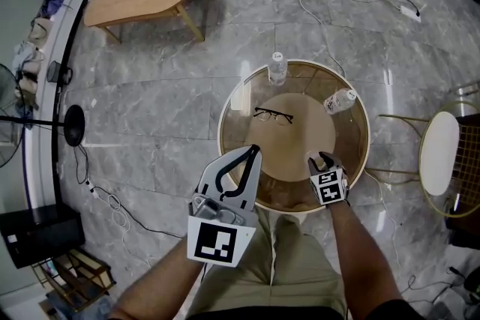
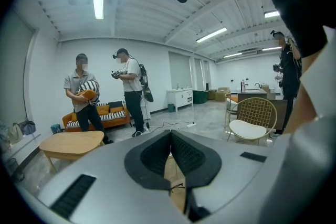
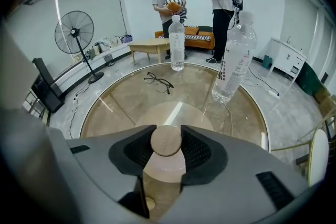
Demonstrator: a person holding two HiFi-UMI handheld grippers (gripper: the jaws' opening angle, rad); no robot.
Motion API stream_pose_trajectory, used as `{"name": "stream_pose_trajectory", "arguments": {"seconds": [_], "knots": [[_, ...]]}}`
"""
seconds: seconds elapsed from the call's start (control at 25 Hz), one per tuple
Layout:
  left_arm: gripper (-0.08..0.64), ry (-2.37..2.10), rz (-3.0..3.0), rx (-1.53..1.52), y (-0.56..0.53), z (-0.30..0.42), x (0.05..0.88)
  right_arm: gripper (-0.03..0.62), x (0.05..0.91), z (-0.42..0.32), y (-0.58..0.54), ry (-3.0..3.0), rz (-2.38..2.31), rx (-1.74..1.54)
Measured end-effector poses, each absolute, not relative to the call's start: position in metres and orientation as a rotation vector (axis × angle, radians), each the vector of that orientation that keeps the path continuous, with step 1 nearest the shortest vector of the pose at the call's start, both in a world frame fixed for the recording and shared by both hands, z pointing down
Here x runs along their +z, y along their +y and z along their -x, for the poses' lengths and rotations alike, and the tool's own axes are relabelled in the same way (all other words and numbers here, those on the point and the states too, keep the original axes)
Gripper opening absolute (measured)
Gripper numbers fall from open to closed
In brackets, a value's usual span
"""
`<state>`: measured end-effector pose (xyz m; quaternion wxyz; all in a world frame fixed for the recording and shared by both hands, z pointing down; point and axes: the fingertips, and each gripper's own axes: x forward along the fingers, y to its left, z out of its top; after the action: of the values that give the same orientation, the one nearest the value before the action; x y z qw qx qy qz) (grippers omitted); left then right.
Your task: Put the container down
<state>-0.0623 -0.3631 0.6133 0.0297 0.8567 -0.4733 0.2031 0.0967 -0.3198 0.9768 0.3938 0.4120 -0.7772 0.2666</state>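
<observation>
Head view: our left gripper (image 1: 255, 152) hovers above the table (image 1: 220, 133), and the right gripper (image 1: 321, 159) sits low at its near edge.

Left gripper view: jaws together, empty.

Right gripper view: jaws clamp the container (image 3: 166, 141) just under its lid. It looks light, stiff and smooth, so we judge the body the best hold.

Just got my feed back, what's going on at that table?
A person works over a round glass table with two handheld grippers. The right gripper has a wooden-lidded container between its jaws, at the person's side of the table; whether the pads press it is unclear. The left gripper is shut, empty and raised. Two water bottles and eyeglasses sit beyond.
</observation>
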Motion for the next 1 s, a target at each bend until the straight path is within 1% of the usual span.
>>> {"name": "stream_pose_trajectory", "arguments": {"seconds": [0.08,0.24,0.44,0.64,0.8,0.84,1.0], "knots": [[0.015,-1.479,-2.638,0.608,-0.365,0.063,0.608,0.156,0.974,-0.094,-0.319,-1.986,-1.048,0.708],[0.015,-1.516,-2.639,0.553,-0.367,0.062,0.596,0.173,0.958,-0.093,-0.322,-2.024,-1.048,0.716],[0.015,-1.504,-2.586,0.476,-0.372,0.054,0.566,0.166,0.876,-0.096,-0.331,-2.129,-1.077,0.629],[0.015,-1.535,-2.598,0.344,-0.379,0.044,0.524,0.119,0.79,-0.102,-0.335,-2.236,-1.107,0.514],[0.015,-1.584,-2.623,0.293,-0.371,0.046,0.49,0.029,0.718,-0.102,-0.334,-2.315,-1.162,0.429],[0.015,-1.59,-2.627,0.287,-0.369,0.046,0.483,0.017,0.7,-0.101,-0.334,-2.334,-1.172,0.414],[0.015,-1.585,-2.652,0.242,-0.355,0.037,0.456,0.015,0.631,-0.103,-0.332,-2.405,-1.219,0.365]]}}
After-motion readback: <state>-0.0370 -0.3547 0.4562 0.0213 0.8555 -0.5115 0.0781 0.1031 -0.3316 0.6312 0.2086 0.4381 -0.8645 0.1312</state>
